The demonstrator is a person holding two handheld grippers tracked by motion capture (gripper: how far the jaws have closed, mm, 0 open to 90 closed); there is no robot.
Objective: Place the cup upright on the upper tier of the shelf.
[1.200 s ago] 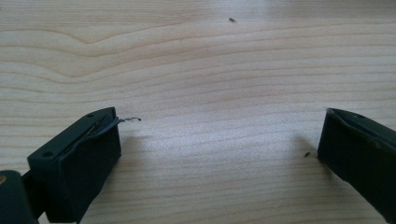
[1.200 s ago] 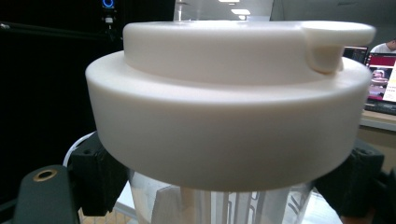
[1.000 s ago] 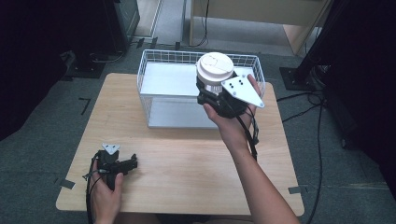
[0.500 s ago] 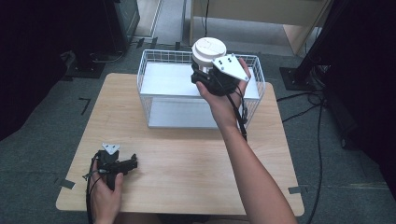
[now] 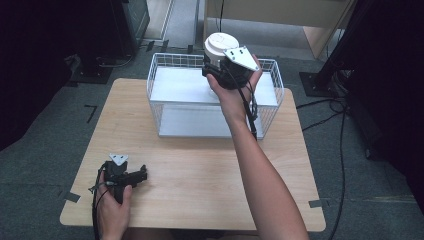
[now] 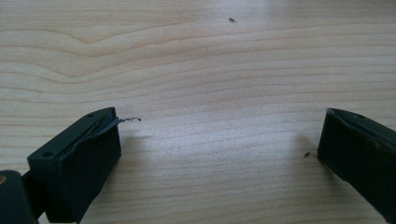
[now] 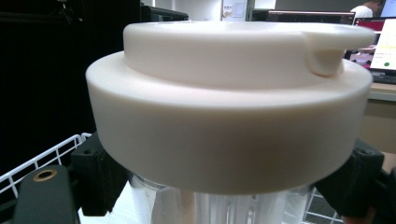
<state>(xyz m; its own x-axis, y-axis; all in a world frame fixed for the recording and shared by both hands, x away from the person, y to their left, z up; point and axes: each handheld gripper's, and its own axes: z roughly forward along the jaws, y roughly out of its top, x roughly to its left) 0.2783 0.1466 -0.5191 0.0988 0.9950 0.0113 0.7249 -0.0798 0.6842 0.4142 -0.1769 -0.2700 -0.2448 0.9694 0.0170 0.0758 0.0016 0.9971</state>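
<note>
Gripping lidded jar [image 5: 218, 47] above basket [image 5: 165, 107]

The white wire basket [image 5: 270, 107] walls off the table's [image 5: 200, 165] far half; the near half lies open.

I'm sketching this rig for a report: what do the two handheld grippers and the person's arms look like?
Both the left gripper and the right gripper are black, with blocky, squared black jaws. Each carries a grey three-cornered plate dotted with small dark screws on top, and a black cable trails from each. The forearms are bare: no sleeves or gloves show.
</note>
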